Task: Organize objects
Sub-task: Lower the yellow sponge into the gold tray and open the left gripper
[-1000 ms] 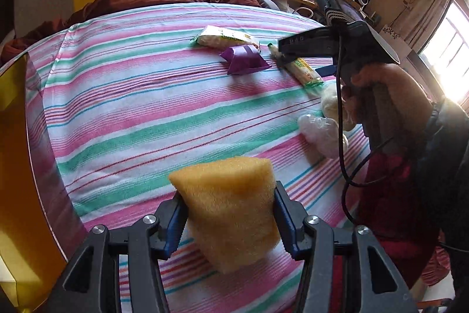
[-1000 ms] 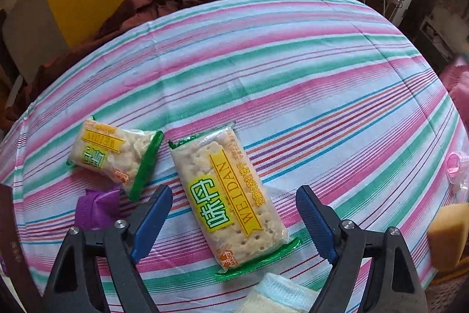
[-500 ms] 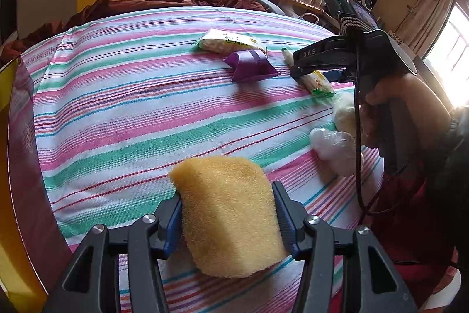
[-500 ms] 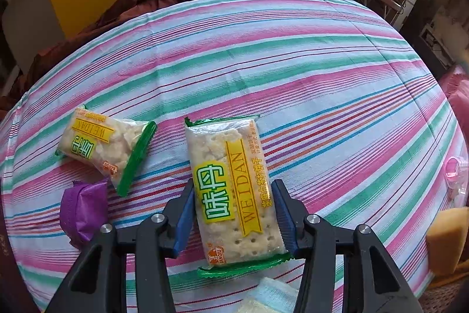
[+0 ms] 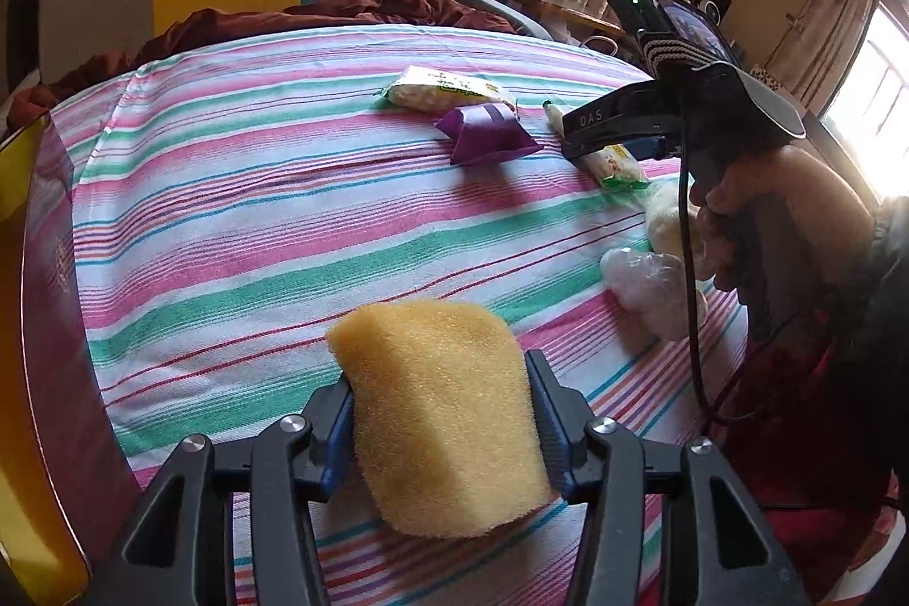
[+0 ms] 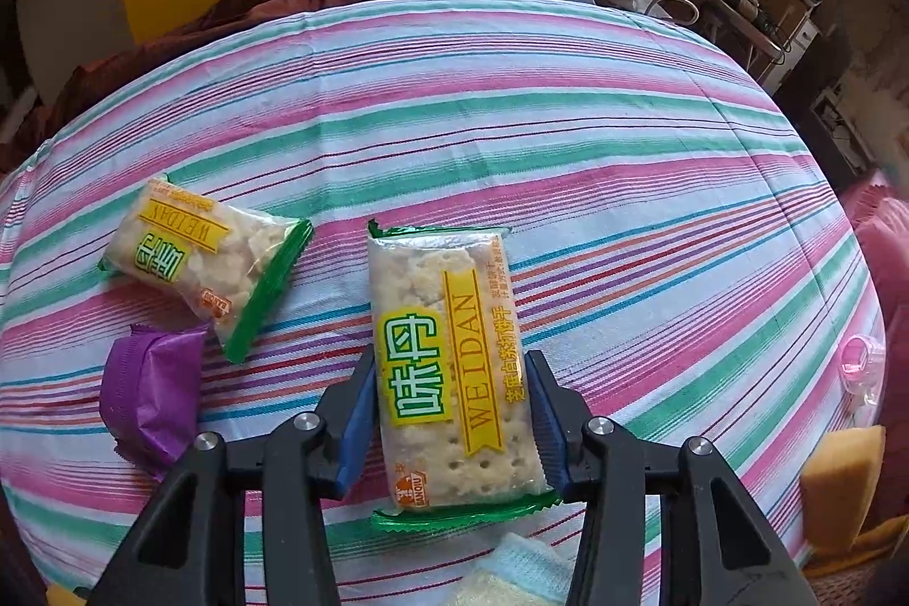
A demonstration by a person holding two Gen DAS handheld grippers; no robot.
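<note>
Early stage. Left hand-held gripper (image 5: 440, 427) closing, pinching sponge (image 5: 440, 413). Right hand-held gripper (image 6: 451, 427) closing, pinching cracker packet (image 6: 449, 367) on striped bed (image 6: 568, 140). Second packet (image 6: 201, 259), purple wrapper (image 6: 150, 390) left of cracker packet, unsorted.

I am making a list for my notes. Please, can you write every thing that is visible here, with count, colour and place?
sponge: 1, yellow, between the left gripper's pads
cracker packets: 2, clear with green ends; one in the right gripper, one lying on the cloth
purple packet: 1, beside the lying cracker packet
striped cloth: 1, pink, green, white, covers the surface
plastic bag: 1, clear, near the cloth's edge
left gripper: black, jaws closing on the sponge
right gripper: black, jaws closing on the cracker packet
</note>
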